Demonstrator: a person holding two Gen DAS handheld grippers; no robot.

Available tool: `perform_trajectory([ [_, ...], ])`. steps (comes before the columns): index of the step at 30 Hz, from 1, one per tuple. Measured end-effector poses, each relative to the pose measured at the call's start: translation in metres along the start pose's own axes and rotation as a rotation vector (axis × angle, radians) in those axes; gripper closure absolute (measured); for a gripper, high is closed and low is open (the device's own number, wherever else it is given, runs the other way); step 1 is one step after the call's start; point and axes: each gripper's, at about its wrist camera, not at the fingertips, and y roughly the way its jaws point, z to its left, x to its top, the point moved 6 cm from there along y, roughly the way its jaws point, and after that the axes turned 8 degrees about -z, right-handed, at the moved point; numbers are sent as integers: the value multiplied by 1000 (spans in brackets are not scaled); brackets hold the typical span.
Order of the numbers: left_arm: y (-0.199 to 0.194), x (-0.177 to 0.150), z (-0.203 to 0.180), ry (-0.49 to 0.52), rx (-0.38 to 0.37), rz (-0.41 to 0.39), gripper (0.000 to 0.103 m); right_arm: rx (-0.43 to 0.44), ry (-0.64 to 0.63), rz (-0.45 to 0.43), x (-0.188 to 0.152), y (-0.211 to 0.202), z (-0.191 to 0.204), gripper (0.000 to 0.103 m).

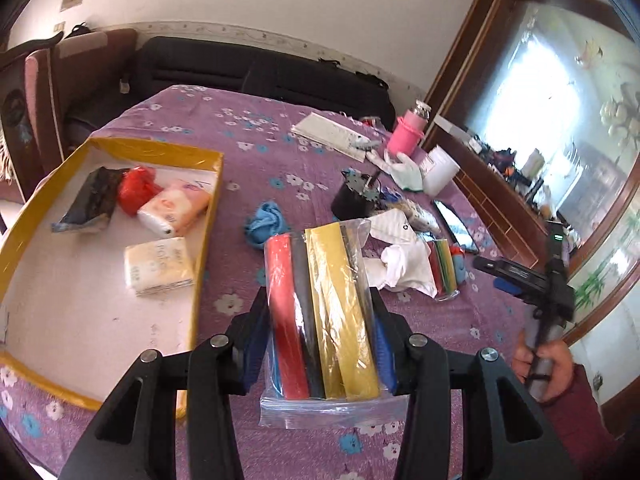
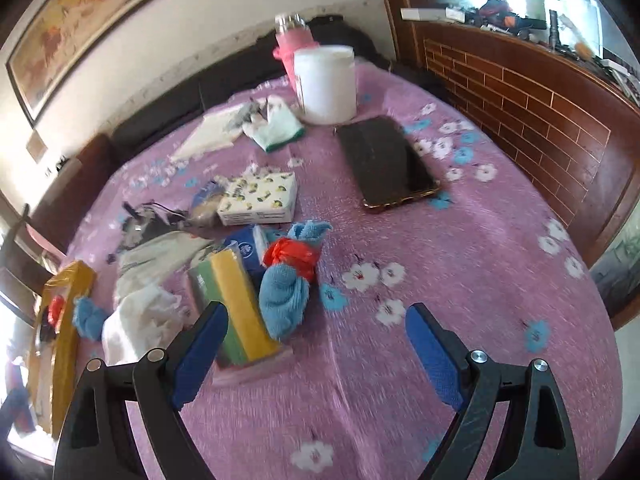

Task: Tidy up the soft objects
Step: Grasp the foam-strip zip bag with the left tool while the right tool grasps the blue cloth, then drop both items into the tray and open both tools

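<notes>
- On the left wrist view, the left hand-held gripper (image 1: 320,344) is closed on a clear zip bag of coloured strips (image 1: 320,312), red, black and yellow; both blue pads press its sides and the bag is lifted above the counter (image 1: 260,140), which has a purple flowered cloth.
- To the left stands the yellow-rimmed box (image 1: 120,148). It already contains four soft things: a dark packet (image 1: 90,202), a red plastic bag (image 1: 136,190), a pink tissue pack (image 1: 176,208) and a pale tissue pack (image 1: 160,266).
- The print on both tissue packs is too blurred to read.
- Outside the box remain a blue cloth (image 1: 266,226), a white cloth (image 1: 404,268) and a second bag of strips (image 1: 444,268).
- At the right edge a hand (image 1: 540,364) holds the handle of the other tool.
- On the right wrist view, the right hand-held gripper (image 2: 316,344) stands wide and empty above the counter.
- Just before it lie a green and yellow bag of strips (image 2: 236,304) and a blue sock with a red bag (image 2: 286,280).
- Further away are a lemon-patterned tissue box (image 2: 260,200), a dark phone (image 2: 386,164) and a white tub (image 2: 326,84); no writing is legible.
- Judgement: the task seems about half done; the held bag probably goes to the box next, and several soft items wait.
</notes>
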Motion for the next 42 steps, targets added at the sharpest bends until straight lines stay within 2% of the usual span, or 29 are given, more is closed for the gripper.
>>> perform_trajectory([
  [1,-2,-1,3,-7,1,1,59,-9,12,18,3,12,-1,17],
  [3,-4,-4,10,-12,14,7,59,-9,47,54,7,30,-4,36],
  [5,-7,-5,18,-21,26,8,59,43,108,99,9,47,-6,38],
  [7,-12,-3,28,-41,41,2,59,85,161,118,9,54,-8,50],
  [8,-14,-2,33,-53,46,-4,59,123,178,125,9,54,-6,67],
  [9,-17,0,39,-64,50,-10,59,147,176,129,10,51,-3,76],
  [13,-32,10,63,-84,93,-47,59,151,107,110,13,36,13,78],
  [18,-55,15,103,-107,172,-74,58,178,99,52,26,6,22,79],
  [21,-57,17,130,-117,236,-60,58,230,81,9,39,-20,41,79],
  [24,-47,21,161,-147,283,-21,58,316,25,1,40,-42,82,79],
  [29,-15,30,200,-179,341,64,58,444,-110,57,16,-52,172,79],
  [33,18,39,228,-204,425,146,58,523,-190,141,-17,-41,241,79],
  [35,30,46,241,-207,463,165,52,559,-228,187,-34,-33,279,78],
  [37,38,53,248,-226,436,159,45,585,-271,214,-48,-27,313,78],
  [42,18,66,242,-259,371,79,42,682,-344,359,-94,-7,389,78],
])
